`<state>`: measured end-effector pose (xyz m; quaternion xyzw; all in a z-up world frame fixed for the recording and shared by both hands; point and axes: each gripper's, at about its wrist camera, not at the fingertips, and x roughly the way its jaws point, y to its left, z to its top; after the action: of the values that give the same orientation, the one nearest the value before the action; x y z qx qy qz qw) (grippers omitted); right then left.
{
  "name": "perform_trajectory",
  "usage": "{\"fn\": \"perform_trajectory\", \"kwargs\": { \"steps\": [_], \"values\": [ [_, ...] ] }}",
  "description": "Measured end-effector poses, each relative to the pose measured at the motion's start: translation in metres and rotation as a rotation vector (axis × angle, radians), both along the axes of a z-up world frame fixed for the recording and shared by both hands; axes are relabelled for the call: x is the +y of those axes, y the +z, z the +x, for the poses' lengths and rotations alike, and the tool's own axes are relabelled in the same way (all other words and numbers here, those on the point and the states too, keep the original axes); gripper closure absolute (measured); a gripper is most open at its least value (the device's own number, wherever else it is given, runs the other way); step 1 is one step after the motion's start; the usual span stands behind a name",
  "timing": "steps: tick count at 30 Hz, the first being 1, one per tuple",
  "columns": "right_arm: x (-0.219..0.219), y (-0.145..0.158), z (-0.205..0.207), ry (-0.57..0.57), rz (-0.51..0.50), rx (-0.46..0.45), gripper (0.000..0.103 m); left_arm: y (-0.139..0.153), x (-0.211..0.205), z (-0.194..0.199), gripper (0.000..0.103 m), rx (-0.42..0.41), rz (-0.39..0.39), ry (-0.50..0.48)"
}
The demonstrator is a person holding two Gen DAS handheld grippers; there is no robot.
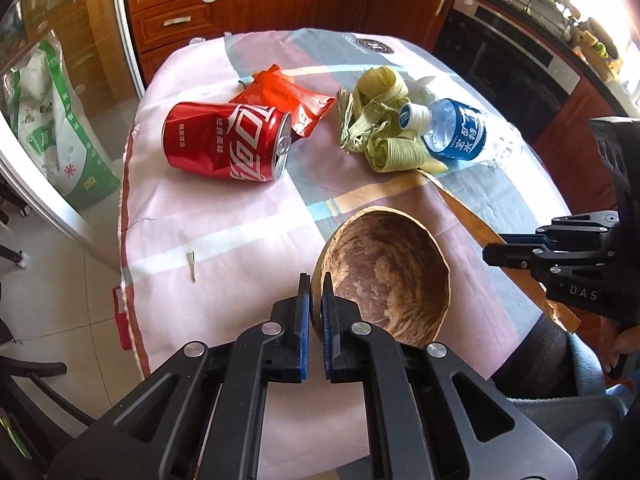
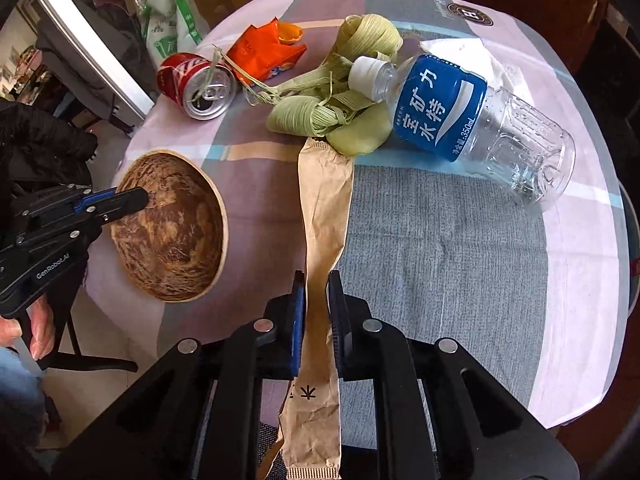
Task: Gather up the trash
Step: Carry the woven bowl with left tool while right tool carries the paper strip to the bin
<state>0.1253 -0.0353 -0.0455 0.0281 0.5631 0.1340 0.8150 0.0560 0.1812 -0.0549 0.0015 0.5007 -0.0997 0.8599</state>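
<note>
Broadly, from biggest to smallest:

Table: a round table under a pastel checked cloth is carrying all the litter; no bin is showing in either view.

Coconut bowl: the brown half-shell bowl is tilting at the near edge, and the left gripper is clenching its rim, one pad inside and one outside.

Water bottle: an empty clear bottle with a blue label is lying on its side at the far right, its cap end touching the husks.

Cola can: a dented red can is lying on its side at the far left, just beside an orange snack wrapper.

Corn husks: a pale green tangle is sitting at the far middle, overlapping the far end of the paper sleeve.

Paper sleeve: a long brown paper sleeve is running from the husks toward the near edge; the right gripper is pinching its near part.

Step in hand: both tools are gripping, seemingly starting to gather the sleeve into the bowl.

Next move: probably lifting the sleeve clear of the husks and dropping it into the bowl, held steady.
</note>
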Motion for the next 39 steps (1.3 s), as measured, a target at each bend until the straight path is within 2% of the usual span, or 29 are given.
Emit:
{"fn": "perform_trajectory", "kwargs": {
  "steps": [10, 18, 24, 30, 35, 39],
  "values": [
    [-0.035, 0.039, -0.017, -0.043, 0.122, -0.094, 0.092, 0.042, -0.034, -0.004, 0.098, -0.090, 0.089, -0.006],
    [-0.114, 0.060, -0.024, -0.194, 0.175, -0.172, 0.092, 0.078, -0.086, 0.010, 0.097, -0.151, 0.078, -0.063],
    [-0.196, 0.063, -0.039, -0.354, 0.203, -0.219, 0.092, 0.102, -0.159, 0.036, 0.097, -0.192, 0.091, -0.166],
    [-0.291, 0.055, -0.059, -0.526, 0.223, -0.246, 0.092, 0.110, -0.254, 0.069, 0.097, -0.188, 0.104, -0.284],
    [-0.360, 0.034, -0.072, -0.657, 0.266, -0.224, 0.092, 0.099, -0.334, 0.097, 0.097, -0.157, 0.130, -0.373],
    [-0.399, 0.012, -0.074, -0.732, 0.298, -0.192, 0.092, 0.081, -0.394, 0.119, 0.097, -0.124, 0.171, -0.429]
  ]
}}
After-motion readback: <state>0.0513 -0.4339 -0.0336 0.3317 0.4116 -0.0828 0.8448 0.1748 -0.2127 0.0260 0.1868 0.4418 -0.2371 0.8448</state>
